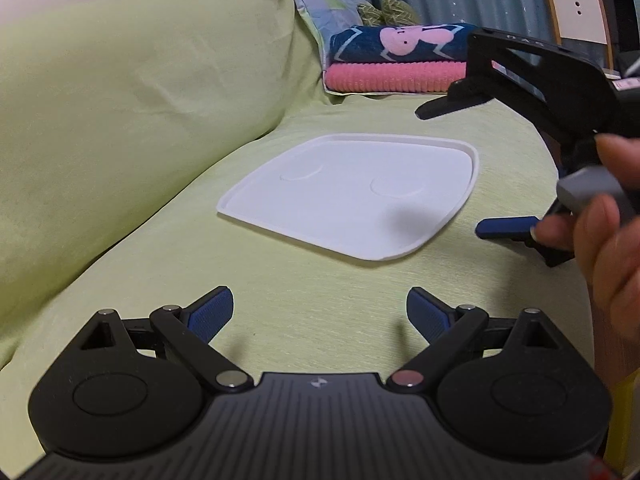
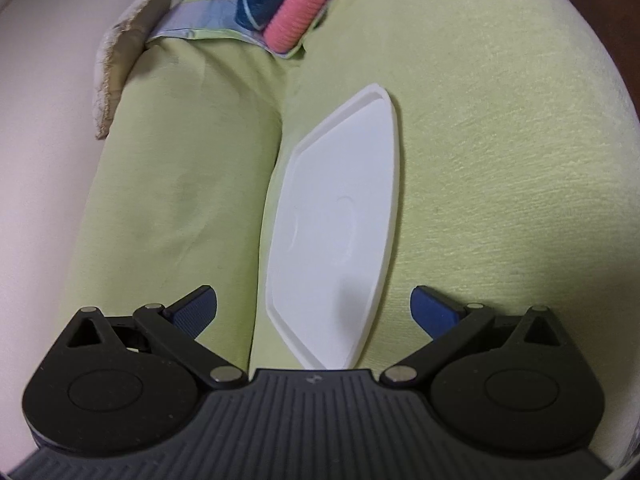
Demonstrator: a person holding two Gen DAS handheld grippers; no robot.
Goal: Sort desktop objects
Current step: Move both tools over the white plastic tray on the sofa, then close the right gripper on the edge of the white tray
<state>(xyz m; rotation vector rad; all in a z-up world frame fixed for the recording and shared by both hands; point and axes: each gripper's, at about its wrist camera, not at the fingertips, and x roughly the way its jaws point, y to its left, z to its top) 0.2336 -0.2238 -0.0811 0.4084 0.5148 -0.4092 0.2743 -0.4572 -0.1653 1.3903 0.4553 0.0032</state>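
- Tray is the thing to sort here. It is white and flat, and it lies on the green cover of a sofa seat, just beside the back cushion.
- Nothing sits on the tray. It has a low raised rim and two shallow round marks in its floor.
- It looks like thin plastic, so it is likely light and a bit bendy. It may be smooth and slippery too.
- The best place to take it is likely the rim at an edge or corner, since the flat middle gives nothing to pinch. The soft seat may let a finger push under the edge.
- A one-sided pinch could make it tip or flex, so a firm hold would help.
- The right gripper hangs over the near end of the tray, looking along it. Its jaws are wide apart, one on each side of the tray, and they hold nothing.
- In the left view, the right gripper is tilted on its side, and a hand wraps its grip at the right edge.
- The left gripper waits near the seat, a little way back from the tray. Its jaws are spread wide too, and it is empty.
- Farther off, a folded blue towel lies on a pink towel at the end of the sofa.
- A chair stands behind them by a curtain.
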